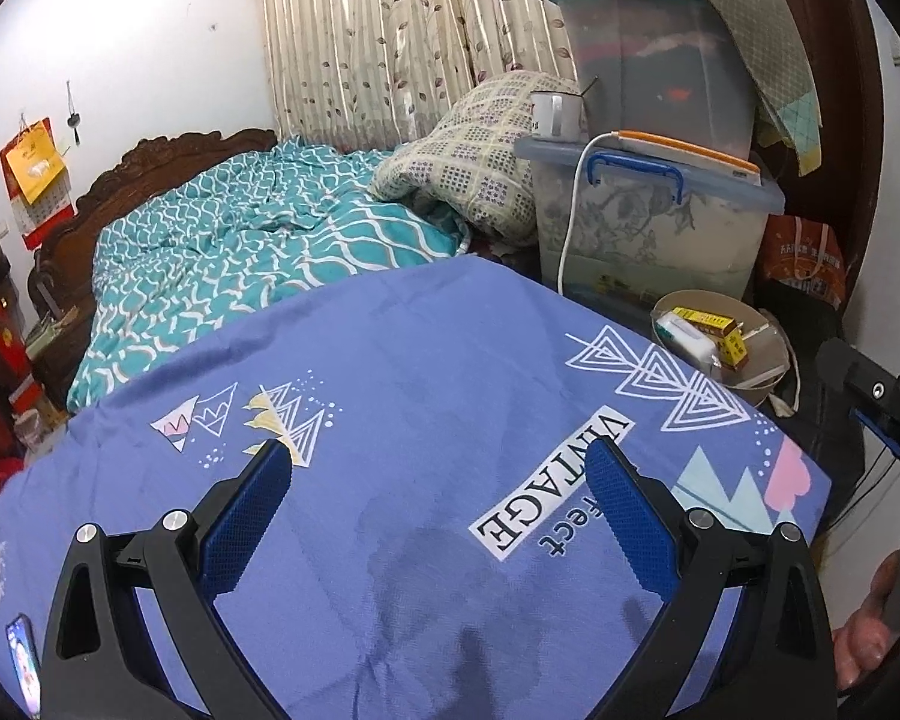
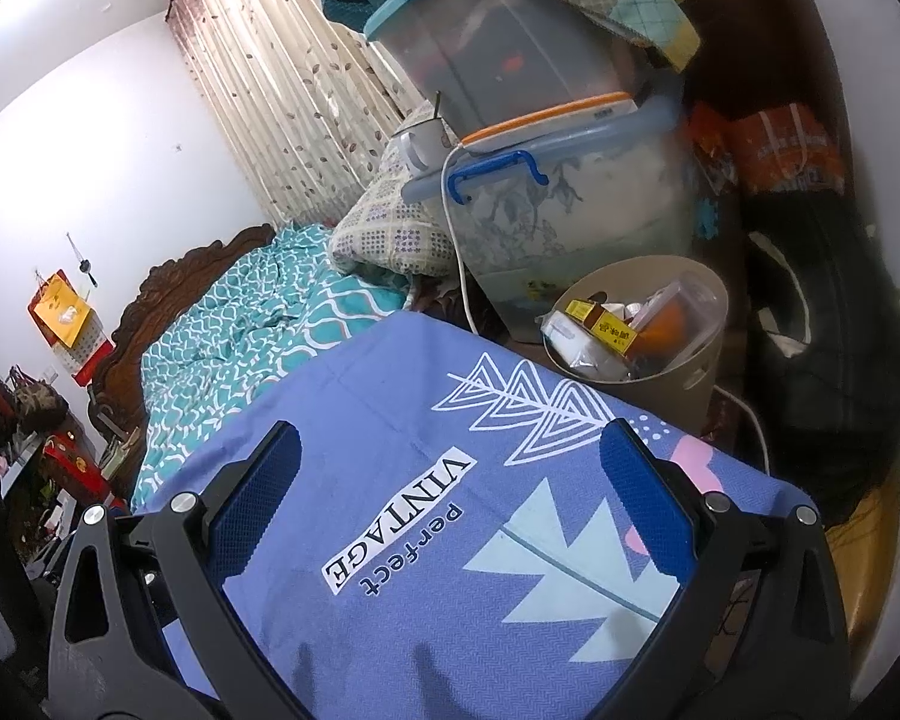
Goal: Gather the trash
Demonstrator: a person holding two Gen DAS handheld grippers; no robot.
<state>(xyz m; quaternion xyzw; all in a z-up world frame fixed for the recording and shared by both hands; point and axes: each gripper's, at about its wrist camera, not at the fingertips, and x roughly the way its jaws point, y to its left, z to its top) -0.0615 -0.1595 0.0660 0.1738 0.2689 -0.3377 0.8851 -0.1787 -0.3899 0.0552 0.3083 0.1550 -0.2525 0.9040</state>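
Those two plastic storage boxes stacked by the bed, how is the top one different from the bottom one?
The upper box has a teal lid and smoky walls showing dark contents; the lower box has a pale blue lid with a blue handle, and a flower print on its cloudy wall. The upper box looks narrower, leaving lid space on the lower box for a white mug. A cloth partly drapes the upper box only. Both are translucent lidded tubs.

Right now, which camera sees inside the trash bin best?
The right wrist view: the trash bin sits nearer, showing its wall and the boxes and wrappers inside. The left wrist view shows the bin smaller, toward the edge, partly hidden by the blue cloth.
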